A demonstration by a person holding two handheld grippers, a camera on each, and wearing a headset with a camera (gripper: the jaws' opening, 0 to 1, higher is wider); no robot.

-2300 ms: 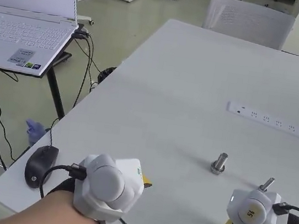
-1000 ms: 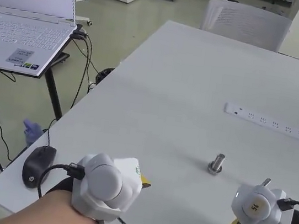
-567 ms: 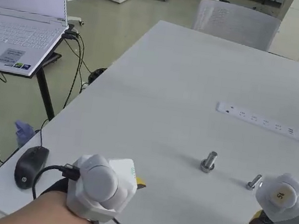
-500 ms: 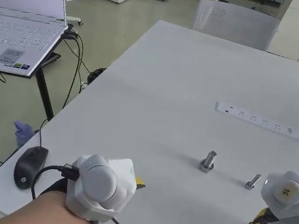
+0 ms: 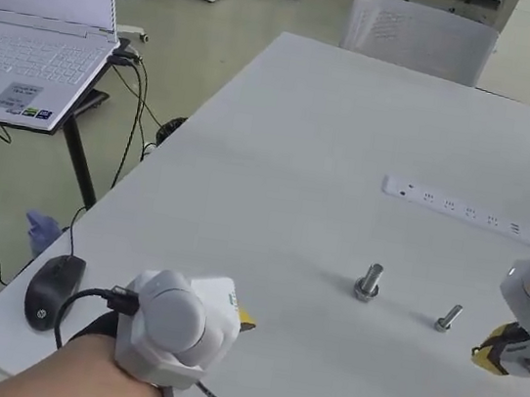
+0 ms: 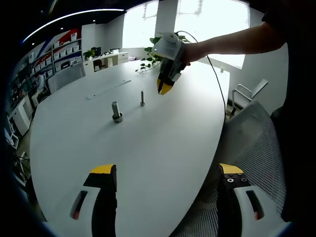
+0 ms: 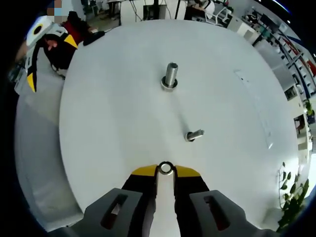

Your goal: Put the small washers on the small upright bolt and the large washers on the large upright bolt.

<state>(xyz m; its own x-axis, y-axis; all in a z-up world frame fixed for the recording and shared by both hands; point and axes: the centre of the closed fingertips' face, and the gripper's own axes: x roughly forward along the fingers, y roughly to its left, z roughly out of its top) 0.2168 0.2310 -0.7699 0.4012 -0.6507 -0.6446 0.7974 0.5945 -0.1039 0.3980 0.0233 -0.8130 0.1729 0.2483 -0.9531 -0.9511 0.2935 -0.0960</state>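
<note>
Ahead of my right tool [image 7: 166, 170] I have bare bench [image 7: 113, 128] up to the small bolt [image 7: 194, 134], the large bolt [image 7: 170, 75] stands beyond it across an open gap, and the power strip [image 5: 459, 209] lies well apart, past both.

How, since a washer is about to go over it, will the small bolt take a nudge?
Probably tippy: the small bolt is slim and stands on its head alone. Once down it would likely roll on the smooth table. It looks like rigid metal, so it should not bend.
</note>
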